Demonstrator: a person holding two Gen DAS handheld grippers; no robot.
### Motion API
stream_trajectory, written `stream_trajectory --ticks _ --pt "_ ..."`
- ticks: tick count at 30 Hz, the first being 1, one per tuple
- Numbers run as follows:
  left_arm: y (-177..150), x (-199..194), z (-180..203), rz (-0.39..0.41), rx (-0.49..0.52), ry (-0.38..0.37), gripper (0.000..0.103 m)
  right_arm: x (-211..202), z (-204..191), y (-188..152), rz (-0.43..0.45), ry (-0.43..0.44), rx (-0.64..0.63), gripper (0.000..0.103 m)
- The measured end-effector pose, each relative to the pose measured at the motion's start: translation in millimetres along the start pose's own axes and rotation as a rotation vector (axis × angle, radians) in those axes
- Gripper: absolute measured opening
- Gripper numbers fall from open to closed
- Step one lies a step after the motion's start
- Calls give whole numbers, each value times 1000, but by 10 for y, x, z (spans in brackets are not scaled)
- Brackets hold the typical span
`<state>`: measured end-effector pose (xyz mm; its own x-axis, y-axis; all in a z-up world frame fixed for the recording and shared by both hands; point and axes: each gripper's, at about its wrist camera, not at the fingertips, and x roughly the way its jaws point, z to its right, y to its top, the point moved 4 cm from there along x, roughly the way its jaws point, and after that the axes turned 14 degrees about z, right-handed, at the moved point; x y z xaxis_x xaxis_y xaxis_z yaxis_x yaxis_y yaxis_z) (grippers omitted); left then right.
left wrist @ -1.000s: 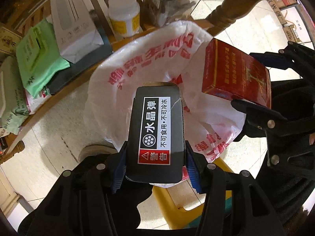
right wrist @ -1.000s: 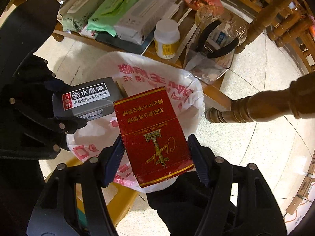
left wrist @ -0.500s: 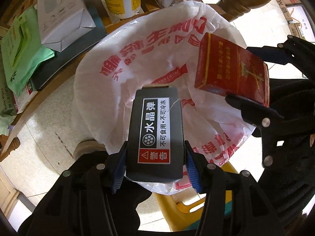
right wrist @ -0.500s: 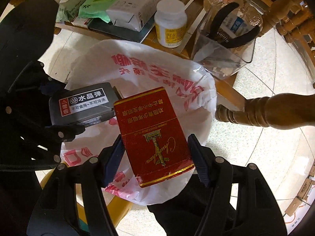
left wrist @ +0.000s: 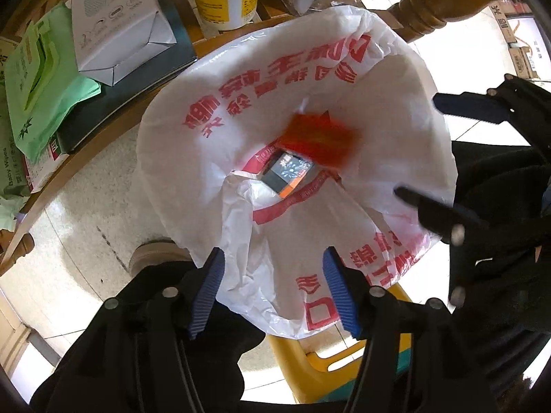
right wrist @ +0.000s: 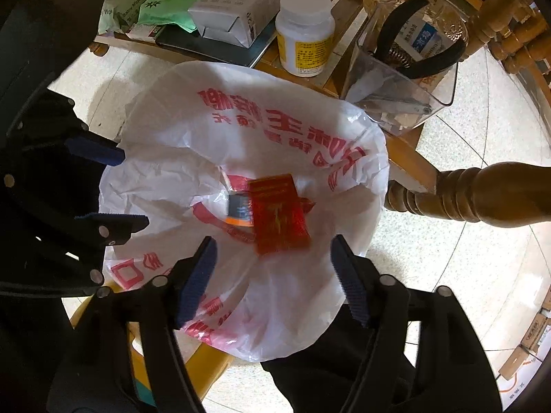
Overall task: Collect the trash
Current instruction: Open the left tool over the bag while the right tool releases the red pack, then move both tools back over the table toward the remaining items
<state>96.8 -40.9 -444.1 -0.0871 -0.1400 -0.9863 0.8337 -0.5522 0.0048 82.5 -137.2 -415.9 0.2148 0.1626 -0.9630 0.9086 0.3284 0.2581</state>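
A white plastic bag with red print [left wrist: 241, 103] [right wrist: 261, 130] lines a bin below both grippers. A dark grey box [left wrist: 287, 172] [right wrist: 239, 211] lies deep in the bag. A red box [left wrist: 318, 139] [right wrist: 279, 215] is blurred inside the bag, partly over the grey box. My left gripper [left wrist: 273, 287] [right wrist: 110, 186] is open and empty above the bag's near rim. My right gripper [right wrist: 273, 277] [left wrist: 451, 151] is open and empty over the bag's other side.
A low wooden table [right wrist: 406, 161] stands just behind the bag with a white bottle [right wrist: 304, 34], a white carton [left wrist: 113, 17], green wipe packs [left wrist: 38, 79] and a clear container with pliers [right wrist: 409, 69]. A turned wooden leg [right wrist: 465, 192] is on the right. A yellow stool [left wrist: 327, 368] is under the bag.
Both grippers opened. The grey box dropped from the left one and the red box from the right one into the bag.
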Motion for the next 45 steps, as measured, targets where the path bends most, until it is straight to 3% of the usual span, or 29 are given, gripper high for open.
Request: stream_trajectory --ticks 9,15,19,24,29,32,34,36,41,45 --pt "26 -53 0 10 5 27 64 -45 0 2 15 -5 2 78" --pt "-7 -149 3 29 36 92 71 -184 -44 -46 30 -25 -8 78" --pt "-123 -429 56 59 4 57 79 -523 -103 -95 80 1 -3 78" --pt "-361 -1093 172 140 -66 -22 79 -1277 -241 -186 172 97 -18 82" --pt "-493 -1927 273 253 -94 -6 79 -2220 -322 -67 312 133 -108 91" --pt "-420 -2604 315 364 -81 20 81 -2714 -239 119 395 129 -142 93" --pt "-376 -2932 307 424 -67 26 91 -2986 -154 250 451 96 -162 93" --pt "-297 -3272 276 481 -69 41 93 -3220 -74 378 500 54 -182 93" --pt "-30 -3760 89 472 -199 2 93 -3805 123 790 599 31 -240 93" --pt "202 -4026 -84 454 -330 40 93 -4148 226 1198 630 5 -316 93"
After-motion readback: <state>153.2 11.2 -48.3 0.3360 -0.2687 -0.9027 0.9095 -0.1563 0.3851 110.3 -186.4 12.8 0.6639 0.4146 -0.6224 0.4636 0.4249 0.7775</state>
